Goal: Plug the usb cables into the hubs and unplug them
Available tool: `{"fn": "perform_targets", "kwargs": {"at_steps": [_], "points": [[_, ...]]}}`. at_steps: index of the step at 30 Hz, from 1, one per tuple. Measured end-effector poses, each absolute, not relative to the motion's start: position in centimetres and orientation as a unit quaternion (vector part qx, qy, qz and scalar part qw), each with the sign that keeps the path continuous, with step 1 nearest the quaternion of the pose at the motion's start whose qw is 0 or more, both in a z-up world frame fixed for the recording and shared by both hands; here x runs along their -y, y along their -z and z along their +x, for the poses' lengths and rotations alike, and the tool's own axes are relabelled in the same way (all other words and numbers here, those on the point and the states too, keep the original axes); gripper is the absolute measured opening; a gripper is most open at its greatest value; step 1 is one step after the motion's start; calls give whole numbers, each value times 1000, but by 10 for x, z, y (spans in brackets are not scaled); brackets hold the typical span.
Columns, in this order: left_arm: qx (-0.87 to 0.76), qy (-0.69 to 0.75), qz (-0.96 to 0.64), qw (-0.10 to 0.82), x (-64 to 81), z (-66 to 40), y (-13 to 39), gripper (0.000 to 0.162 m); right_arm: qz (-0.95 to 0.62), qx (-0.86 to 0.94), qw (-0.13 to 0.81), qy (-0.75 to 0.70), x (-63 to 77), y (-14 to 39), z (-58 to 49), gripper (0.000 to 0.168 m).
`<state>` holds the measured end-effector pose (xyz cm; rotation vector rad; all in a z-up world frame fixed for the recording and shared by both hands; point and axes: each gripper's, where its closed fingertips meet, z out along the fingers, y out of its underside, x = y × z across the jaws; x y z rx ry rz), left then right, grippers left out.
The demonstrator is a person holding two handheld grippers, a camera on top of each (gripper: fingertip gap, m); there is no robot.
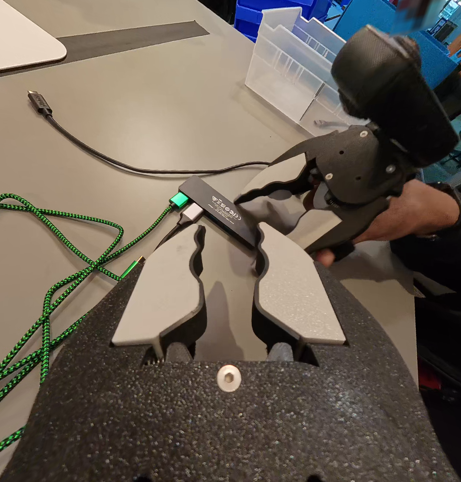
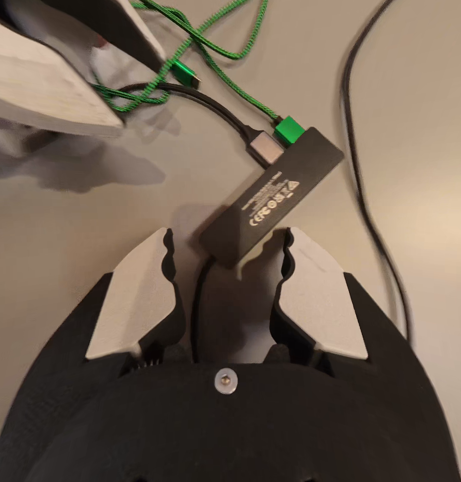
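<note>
Left wrist view shows the left gripper (image 1: pixel 229 245) released, jaws spread just short of the black hub (image 1: pixel 219 211) lying on the grey table (image 1: pixel 146 117). The right gripper (image 2: pixel 228 234) is likewise parted at the hub's cable end. A green plug (image 1: pixel 179 200) and a silver plug (image 1: pixel 191 211) sit in the hub's side ports.

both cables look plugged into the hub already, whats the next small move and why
Probably close the right gripper on the near end of the black hub to pin it. Its jaws stand open around that end, and the green plug and silver plug are both seated. The open left gripper can then pull one out.
</note>
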<state>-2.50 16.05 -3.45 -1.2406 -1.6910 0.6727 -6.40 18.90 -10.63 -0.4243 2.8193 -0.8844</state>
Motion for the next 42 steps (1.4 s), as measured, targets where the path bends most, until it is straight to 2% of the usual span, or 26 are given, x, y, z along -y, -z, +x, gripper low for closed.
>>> {"fn": "perform_targets", "kwargs": {"at_steps": [1,5,10,14,22,29,33,38,42], "points": [[685,-273,-503,452,-161,-25,35,37,-148,-943,44,295,-185,109,-67,82],[686,-275,-505,445,-160,-25,37,37,-159,-942,53,290,-181,107,-64,55],[693,-294,-518,405,-153,-21,41,37,-179,-936,63,296,-184,106,-73,45],[693,-313,-540,360,-145,-14,41,37,-227,-917,31,326,-188,100,-84,38],[693,-275,-544,384,-145,-13,46,38,-287,-853,16,435,-186,67,-79,36],[701,-161,-514,467,-160,-10,59,38,-342,-785,9,517,-192,42,-55,35],[669,-93,-471,567,-175,-12,44,24,-350,-768,30,537,-195,38,-48,35],[651,-93,-471,588,-180,-14,39,11,-347,-774,27,529,-194,44,-49,34],[637,-111,-496,579,-185,-13,33,7,-329,-788,78,514,-194,44,-48,32]]}}
